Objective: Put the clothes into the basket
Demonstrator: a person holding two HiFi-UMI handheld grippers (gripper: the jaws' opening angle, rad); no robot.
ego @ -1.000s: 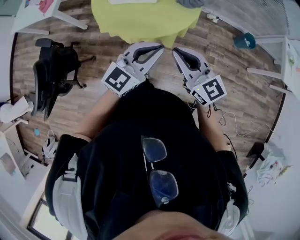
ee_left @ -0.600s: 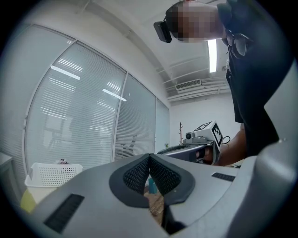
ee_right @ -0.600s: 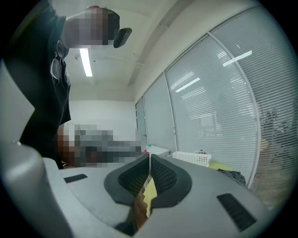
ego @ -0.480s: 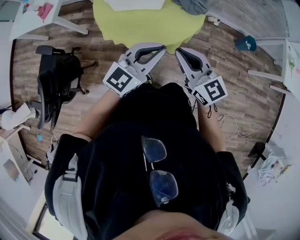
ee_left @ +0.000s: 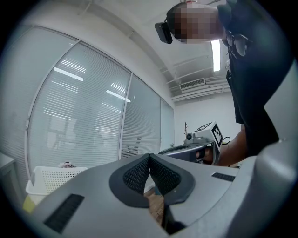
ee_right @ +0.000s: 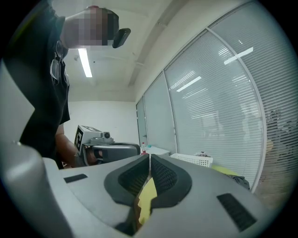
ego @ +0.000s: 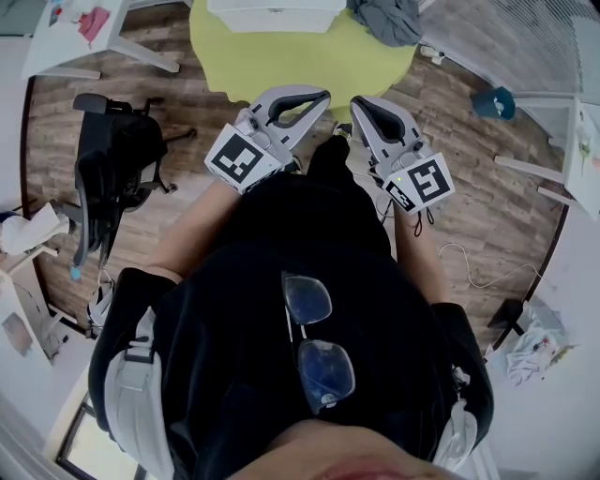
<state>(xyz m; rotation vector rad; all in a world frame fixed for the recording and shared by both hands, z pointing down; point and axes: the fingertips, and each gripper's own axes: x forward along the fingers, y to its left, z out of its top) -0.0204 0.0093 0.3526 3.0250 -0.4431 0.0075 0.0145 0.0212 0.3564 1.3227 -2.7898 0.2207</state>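
Right now both tools hang short of the round yellow-green tabletop [ego: 300,58]. The left hand-held gripper [ego: 319,96] and the right hand-held gripper [ego: 359,103] each have their jaws pressed together on nothing. The crumpled grey clothes [ego: 386,19] lie on the tabletop's far side, just beside the white slatted plastic basket [ego: 277,14]. I'd reach forward, spread the right jaws wide, and pinch deep into a fold. I can't tell what the basket holds.

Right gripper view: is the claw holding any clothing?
No, the right claw is shut with its tips touching and no fabric between them.
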